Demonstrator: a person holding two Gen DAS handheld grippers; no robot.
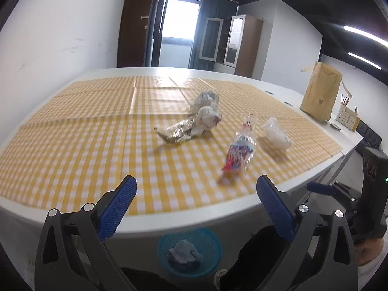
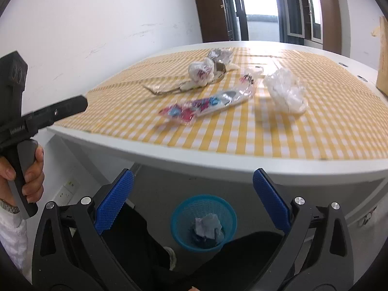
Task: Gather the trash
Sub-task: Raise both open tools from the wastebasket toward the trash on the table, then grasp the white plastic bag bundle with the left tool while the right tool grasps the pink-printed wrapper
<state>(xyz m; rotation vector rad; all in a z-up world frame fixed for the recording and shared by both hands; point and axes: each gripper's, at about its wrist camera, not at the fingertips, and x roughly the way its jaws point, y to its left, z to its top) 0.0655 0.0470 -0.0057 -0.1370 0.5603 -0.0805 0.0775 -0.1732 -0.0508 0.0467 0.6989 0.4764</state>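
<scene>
Glossy plastic wrapper (image 1: 238,151), crinkled foil (image 1: 178,133), prob. mesh-plastic bin (image 2: 203,220).

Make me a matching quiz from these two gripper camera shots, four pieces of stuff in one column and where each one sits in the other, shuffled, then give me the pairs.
Things:
1. blue mesh wastebasket
2. colourful clear plastic wrapper
3. brown paper bag
4. crumpled silver foil strip

Places:
A. standing upright at the table's far right edge
B. on the floor below the table's near edge, with crumpled paper inside
C. lying on the yellow checked tablecloth, between the foil and the crumpled clear plastic bag
D. on the cloth, left of the colourful wrapper

Pairs: 1-B, 2-C, 3-A, 4-D
</scene>
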